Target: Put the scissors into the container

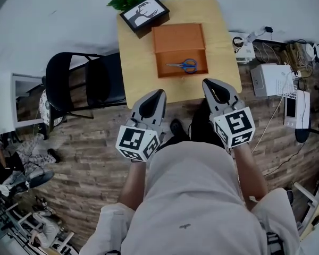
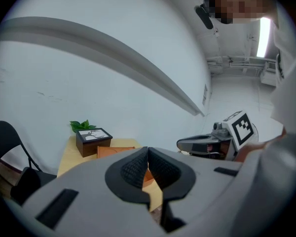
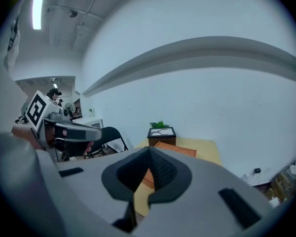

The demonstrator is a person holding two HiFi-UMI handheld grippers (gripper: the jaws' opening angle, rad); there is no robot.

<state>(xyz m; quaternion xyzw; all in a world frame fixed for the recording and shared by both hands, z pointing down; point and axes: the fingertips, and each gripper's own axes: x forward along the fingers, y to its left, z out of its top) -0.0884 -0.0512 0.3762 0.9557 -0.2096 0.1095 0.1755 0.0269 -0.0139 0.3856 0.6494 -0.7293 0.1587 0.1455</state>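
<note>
Blue-handled scissors [image 1: 184, 65] lie inside the open orange container [image 1: 159, 62] on the small wooden table [image 1: 133, 62]. Both grippers hang above the table's near edge, short of the container. My left gripper [image 1: 160, 93] is shut, nothing between its pads. My right gripper [image 1: 206, 82] is shut and empty too. In the left gripper view the closed jaws [image 2: 147, 149] point at the container [image 2: 108, 152], with the right gripper [image 2: 180, 143] beside them. In the right gripper view the shut jaws [image 3: 149, 149] cover part of the container [image 3: 177, 150]; the scissors are hidden in both gripper views.
A dark box with a tree picture [image 1: 144, 13] and a green plant [image 1: 126, 0] stand at the table's far left corner. A black folding chair [image 1: 82, 81] is left of the table. White devices and cables [image 1: 274, 78] lie on the floor to the right.
</note>
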